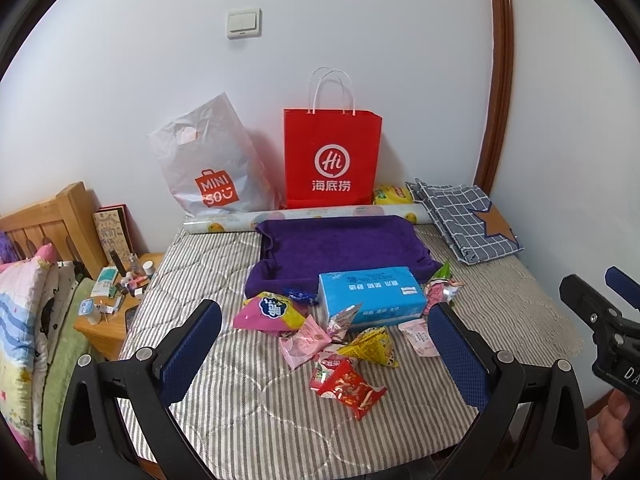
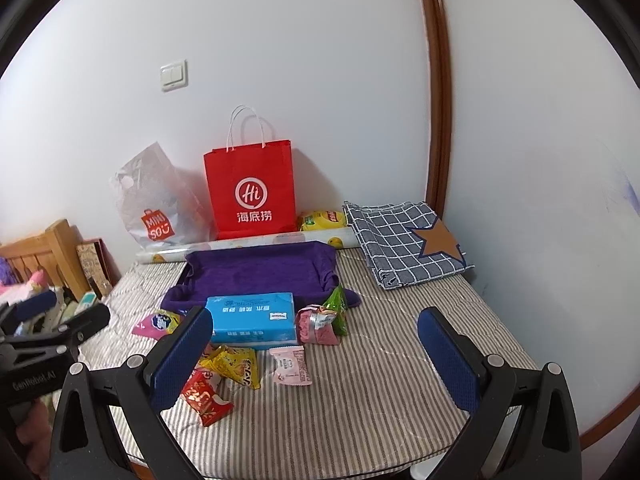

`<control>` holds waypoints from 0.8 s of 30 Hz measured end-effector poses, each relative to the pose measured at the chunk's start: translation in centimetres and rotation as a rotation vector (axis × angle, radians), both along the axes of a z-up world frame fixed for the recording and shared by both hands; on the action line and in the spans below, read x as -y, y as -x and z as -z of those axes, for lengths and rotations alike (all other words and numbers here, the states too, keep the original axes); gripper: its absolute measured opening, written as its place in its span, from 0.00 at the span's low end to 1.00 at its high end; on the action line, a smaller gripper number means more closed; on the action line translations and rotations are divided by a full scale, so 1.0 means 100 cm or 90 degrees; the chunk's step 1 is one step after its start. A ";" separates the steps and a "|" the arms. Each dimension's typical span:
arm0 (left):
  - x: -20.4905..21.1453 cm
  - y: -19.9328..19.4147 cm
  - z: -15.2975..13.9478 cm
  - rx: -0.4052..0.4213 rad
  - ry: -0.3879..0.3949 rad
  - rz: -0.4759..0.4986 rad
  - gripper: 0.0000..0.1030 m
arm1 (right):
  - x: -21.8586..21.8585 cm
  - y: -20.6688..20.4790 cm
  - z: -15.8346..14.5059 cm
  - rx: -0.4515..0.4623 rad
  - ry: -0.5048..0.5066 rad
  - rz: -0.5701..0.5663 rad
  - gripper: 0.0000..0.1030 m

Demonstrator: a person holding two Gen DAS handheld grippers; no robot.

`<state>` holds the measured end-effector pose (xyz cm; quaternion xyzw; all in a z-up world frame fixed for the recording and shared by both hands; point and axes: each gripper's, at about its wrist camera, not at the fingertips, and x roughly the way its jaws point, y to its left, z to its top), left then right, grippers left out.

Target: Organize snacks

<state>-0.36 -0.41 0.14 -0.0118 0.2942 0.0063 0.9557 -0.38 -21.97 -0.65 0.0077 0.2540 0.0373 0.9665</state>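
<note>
Several small snack packets lie scattered on the striped mattress (image 1: 248, 420): a red one (image 1: 352, 390) (image 2: 204, 398), a yellow one (image 1: 372, 346) (image 2: 236, 366), pink ones (image 1: 306, 340) (image 2: 291, 367), a pink-and-yellow bag (image 1: 270, 312) (image 2: 158, 324) and a green one (image 2: 336, 310). Among them sits a blue tissue box (image 1: 372, 294) (image 2: 252, 316), with a purple cloth-lined tray (image 1: 340, 246) (image 2: 260, 272) behind it. My left gripper (image 1: 326, 344) hovers open above the packets. My right gripper (image 2: 316, 354) is open too, holding nothing.
A red paper bag (image 1: 332, 158) (image 2: 252, 190) and a white plastic bag (image 1: 210, 160) (image 2: 154, 200) lean on the wall, behind a roll of wrapping paper (image 1: 224, 222). Folded checked fabric (image 1: 468, 220) (image 2: 404, 240) lies at the back right. A cluttered wooden nightstand (image 1: 108, 320) stands at left.
</note>
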 end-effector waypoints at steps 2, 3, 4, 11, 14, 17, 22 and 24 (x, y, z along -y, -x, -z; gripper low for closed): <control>-0.003 -0.003 0.003 -0.004 0.004 -0.004 1.00 | -0.002 -0.004 0.004 0.005 0.017 0.006 1.00; -0.005 -0.006 0.005 -0.009 0.008 -0.004 1.00 | -0.002 -0.006 0.006 0.007 0.022 0.010 1.00; -0.006 -0.008 0.008 -0.012 0.012 -0.002 1.00 | -0.001 -0.009 0.009 0.005 0.023 0.010 1.00; -0.020 -0.031 0.038 -0.048 0.028 0.008 1.00 | 0.009 -0.037 0.045 -0.033 -0.001 0.015 1.00; -0.031 -0.047 0.059 -0.080 0.042 0.007 0.99 | 0.010 -0.050 0.065 -0.058 -0.011 0.011 1.00; -0.040 -0.057 0.076 -0.097 0.046 -0.009 0.92 | 0.007 -0.065 0.088 -0.090 -0.010 0.005 1.00; -0.065 -0.073 0.098 -0.117 0.058 -0.039 0.90 | -0.005 -0.094 0.126 -0.172 -0.023 -0.031 0.89; -0.074 -0.079 0.104 -0.124 0.064 -0.052 0.89 | -0.011 -0.103 0.139 -0.188 -0.023 -0.042 0.86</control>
